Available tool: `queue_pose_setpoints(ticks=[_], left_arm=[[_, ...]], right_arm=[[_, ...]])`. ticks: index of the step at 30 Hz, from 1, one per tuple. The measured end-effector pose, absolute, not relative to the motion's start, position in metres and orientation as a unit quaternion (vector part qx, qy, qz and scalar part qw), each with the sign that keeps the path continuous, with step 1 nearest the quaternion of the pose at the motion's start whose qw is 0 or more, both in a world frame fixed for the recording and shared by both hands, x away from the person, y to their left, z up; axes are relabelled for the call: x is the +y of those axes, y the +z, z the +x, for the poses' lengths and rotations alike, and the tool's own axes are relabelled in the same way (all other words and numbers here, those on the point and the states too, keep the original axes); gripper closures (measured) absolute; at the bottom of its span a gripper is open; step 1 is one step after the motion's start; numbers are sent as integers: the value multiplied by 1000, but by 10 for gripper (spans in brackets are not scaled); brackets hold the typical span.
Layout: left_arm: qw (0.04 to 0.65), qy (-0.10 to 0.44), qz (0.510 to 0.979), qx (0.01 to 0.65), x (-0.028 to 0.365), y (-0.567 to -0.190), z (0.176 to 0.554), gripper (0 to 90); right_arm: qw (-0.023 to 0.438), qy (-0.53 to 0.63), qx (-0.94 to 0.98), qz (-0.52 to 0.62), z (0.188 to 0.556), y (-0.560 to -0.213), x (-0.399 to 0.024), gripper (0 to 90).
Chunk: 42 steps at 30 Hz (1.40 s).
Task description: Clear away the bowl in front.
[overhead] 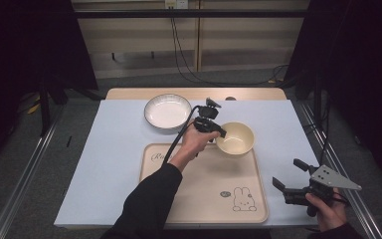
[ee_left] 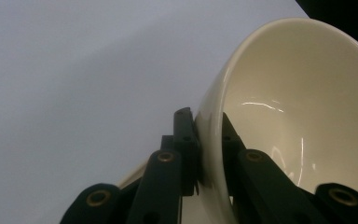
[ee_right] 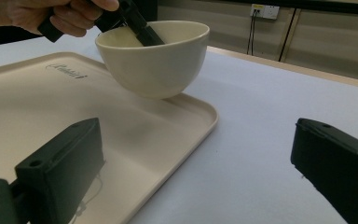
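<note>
**Asker:** Bowl first, please. Where is it, and what has hold of it?

**Me:** Bowl (overhead: 235, 138), cream and empty, hangs in my left claw (overhead: 218, 132), pinched by its rim: one jaw inside the wall, one outside. In the right gripper view it sits clear of the surface, just over the tray's far right corner. Going left to right across the table (overhead: 109, 149): bare pale cloth, then a white ribbed plate (overhead: 168, 111) at the back, then my left hand (overhead: 197, 142) with the bowl, then the beige tray (overhead: 204, 194) with a rabbit drawing near me, and last my right claw (overhead: 288, 179), jaws wide apart and holding nothing, off the tray's right edge.

**Asker:** How should I picture doing this step well?

**Me:** I judge the bowl is headed onto the tray. A rim pinch lets the weight hang to one side, so I would keep the grip firm and the bowl level, bring it inward past the raised lip, lower until the base sits flat, and only then let the jaws part. My right claw should stay clear.
</note>
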<state>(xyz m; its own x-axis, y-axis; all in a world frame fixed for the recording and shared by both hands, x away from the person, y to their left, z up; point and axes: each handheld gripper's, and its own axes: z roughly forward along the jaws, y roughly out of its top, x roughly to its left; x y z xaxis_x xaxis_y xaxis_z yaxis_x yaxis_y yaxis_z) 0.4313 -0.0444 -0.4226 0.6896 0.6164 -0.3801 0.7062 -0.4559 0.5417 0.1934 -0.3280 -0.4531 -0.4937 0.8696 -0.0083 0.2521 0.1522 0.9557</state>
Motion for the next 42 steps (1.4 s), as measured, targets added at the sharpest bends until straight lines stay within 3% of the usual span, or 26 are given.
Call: queue_pose_setpoints(ticks=[25,42], left_arm=[[318,-75,866,379,-67,-450,424,839],[331,-67,867,366,-71,-454,422,827]], right_arm=[[299,512,698,401,194,-453,-328,20],[302,512,698,400,194,-453,-328,20]])
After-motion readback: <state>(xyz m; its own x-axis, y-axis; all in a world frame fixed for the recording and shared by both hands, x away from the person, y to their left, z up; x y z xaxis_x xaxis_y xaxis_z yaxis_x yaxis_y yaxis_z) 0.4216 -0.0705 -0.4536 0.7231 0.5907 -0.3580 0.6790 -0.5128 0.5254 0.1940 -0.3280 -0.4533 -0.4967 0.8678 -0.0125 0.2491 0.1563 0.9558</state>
